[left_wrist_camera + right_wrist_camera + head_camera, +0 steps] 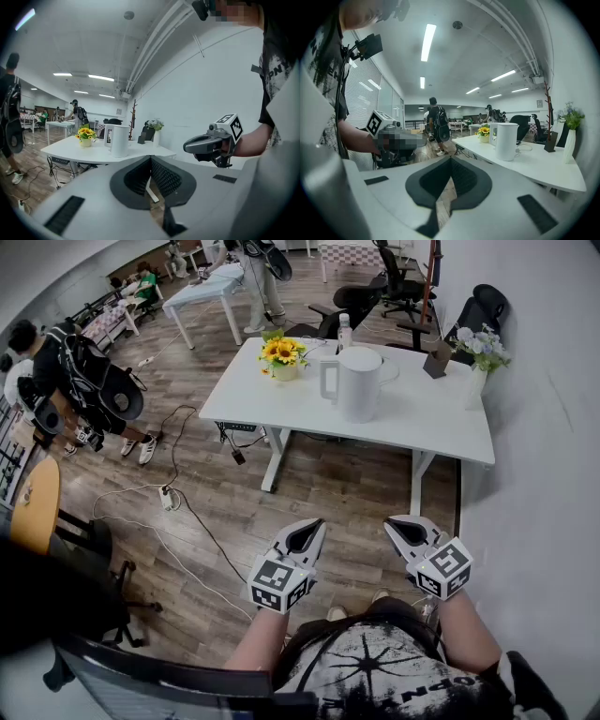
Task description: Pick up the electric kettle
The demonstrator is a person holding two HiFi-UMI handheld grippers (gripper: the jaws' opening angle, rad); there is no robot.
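left gripper [309, 532], right gripper [401, 529]: hanging clenched, empty, table [441, 423] being well ahead | electric kettle [360, 382]: standing upright, handle [328, 379] exposed

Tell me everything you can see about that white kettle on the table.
The electric kettle is a tall, plain white jug, slightly narrower at the top, with a matte, plastic look. A loop handle sticks out on the side toward the pot of yellow flowers. Its top looks closed. It stands upright near the middle of the white table, and nothing is holding it.
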